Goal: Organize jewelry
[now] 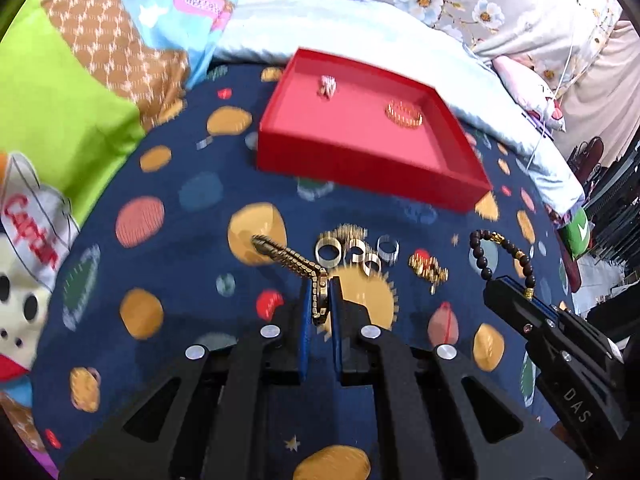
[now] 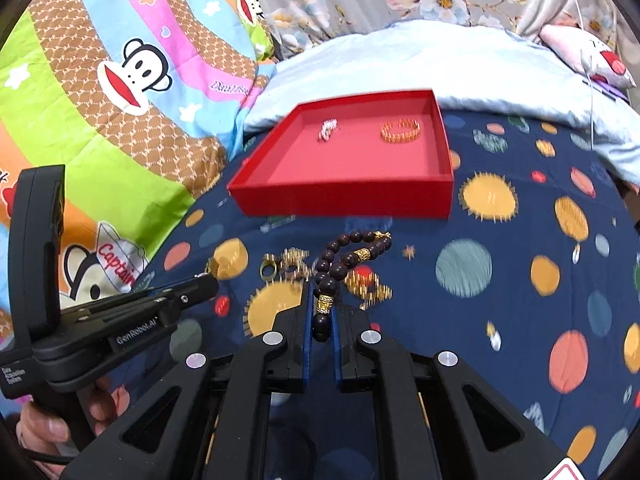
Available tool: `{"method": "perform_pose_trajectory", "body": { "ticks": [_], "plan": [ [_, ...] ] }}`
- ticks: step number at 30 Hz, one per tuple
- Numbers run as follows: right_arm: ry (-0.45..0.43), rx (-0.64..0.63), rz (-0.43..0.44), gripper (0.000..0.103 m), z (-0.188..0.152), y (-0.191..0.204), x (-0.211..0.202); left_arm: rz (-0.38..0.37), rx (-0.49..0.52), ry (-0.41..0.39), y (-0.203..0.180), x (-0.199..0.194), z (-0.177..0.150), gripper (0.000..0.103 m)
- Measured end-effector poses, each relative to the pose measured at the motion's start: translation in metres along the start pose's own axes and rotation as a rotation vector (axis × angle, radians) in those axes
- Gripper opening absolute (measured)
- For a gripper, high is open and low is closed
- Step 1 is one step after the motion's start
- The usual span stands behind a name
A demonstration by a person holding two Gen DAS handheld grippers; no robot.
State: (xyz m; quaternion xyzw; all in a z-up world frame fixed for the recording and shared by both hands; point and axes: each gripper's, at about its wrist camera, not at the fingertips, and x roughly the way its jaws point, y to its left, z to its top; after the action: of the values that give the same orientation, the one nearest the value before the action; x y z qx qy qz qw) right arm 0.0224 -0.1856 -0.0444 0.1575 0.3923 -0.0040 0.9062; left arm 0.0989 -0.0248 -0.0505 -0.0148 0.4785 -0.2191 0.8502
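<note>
A red tray (image 1: 360, 164) (image 2: 344, 200) lies on the dark spotted bedspread and holds a gold bangle (image 1: 404, 114) (image 2: 400, 130) and a small pale ornament (image 1: 327, 85) (image 2: 327, 129). My left gripper (image 1: 321, 300) is shut on a gold link bracelet (image 1: 288, 258), which hangs out to the left. My right gripper (image 2: 322, 320) is shut on a dark bead bracelet (image 2: 348, 258) (image 1: 500, 256). Several gold and silver rings (image 1: 352, 250) (image 2: 280, 268) and a gold chain piece (image 1: 428, 266) (image 2: 368, 286) lie between grippers and tray.
A cartoon monkey quilt (image 2: 100, 100) lies on the left, and a pale blue pillow (image 2: 440, 64) lies behind the tray. The left gripper's body (image 2: 120, 320) shows at the left of the right wrist view, with a hand (image 2: 36, 428) below it.
</note>
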Motion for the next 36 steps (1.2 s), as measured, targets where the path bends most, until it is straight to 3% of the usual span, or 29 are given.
{"method": "perform_pose_trajectory", "body": {
  "ticks": [18,25,36],
  "plan": [
    [-0.102,-0.001,-0.007,0.007,0.096,-0.028,0.026,0.016,0.089,-0.17,-0.027,-0.001,0.109,0.008],
    [-0.078,0.038,0.013,0.007,0.127,-0.048,0.06,0.001,0.095,-0.186,-0.034,0.022,0.149,0.008],
    [-0.008,0.028,0.012,0.007,0.133,-0.05,0.111,0.017,0.088,-0.141,-0.033,0.071,0.172,0.008]
  ]
}}
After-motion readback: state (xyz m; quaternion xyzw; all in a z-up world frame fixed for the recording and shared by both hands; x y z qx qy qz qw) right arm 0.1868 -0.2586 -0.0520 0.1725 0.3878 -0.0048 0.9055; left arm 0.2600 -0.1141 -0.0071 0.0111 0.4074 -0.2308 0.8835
